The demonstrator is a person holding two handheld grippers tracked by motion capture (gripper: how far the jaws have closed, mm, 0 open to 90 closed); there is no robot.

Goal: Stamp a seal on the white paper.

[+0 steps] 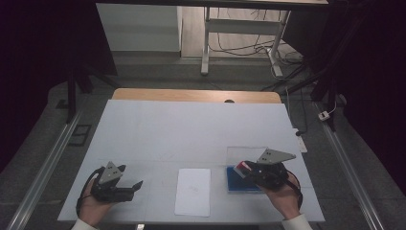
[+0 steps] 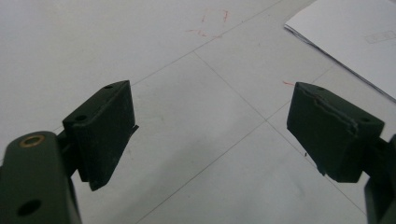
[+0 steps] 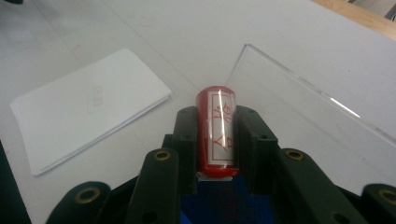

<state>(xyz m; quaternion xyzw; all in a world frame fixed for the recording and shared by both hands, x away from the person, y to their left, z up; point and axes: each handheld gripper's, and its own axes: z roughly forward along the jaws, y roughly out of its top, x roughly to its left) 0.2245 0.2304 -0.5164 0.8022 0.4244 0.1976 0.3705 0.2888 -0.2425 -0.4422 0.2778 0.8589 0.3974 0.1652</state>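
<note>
High view takes in the white table (image 1: 191, 129) first, a broad sheet with a wooden edge at its far side and dark floor with cables beyond. Near its front edge, about midway between the two hands, lies a stack of white paper (image 1: 193, 191), flat and apart from both grippers. To the right of the paper sits a blue pad (image 1: 235, 182), partly covered by the right gripper (image 1: 246, 168) and the hand behind it. A clear acrylic lid (image 1: 245, 154) lies just behind the pad; whether the two touch I cannot tell. What the pad holds cannot be made out from above.

Right gripper view shows that gripper's black jaws clamped on a red cylindrical stamp (image 3: 216, 130) with a white label bearing red characters, upright between the pads, its lower end over the blue pad (image 3: 224, 203). The clear lid (image 3: 303, 112) stands just beside it on the right, the paper stack (image 3: 88, 109) to the left.

Left gripper (image 1: 128, 183) rests at the table's front left, well apart from the paper; in the left gripper view its jaws stand wide apart over bare table, with the paper's corner (image 2: 359, 37) at upper right.
</note>
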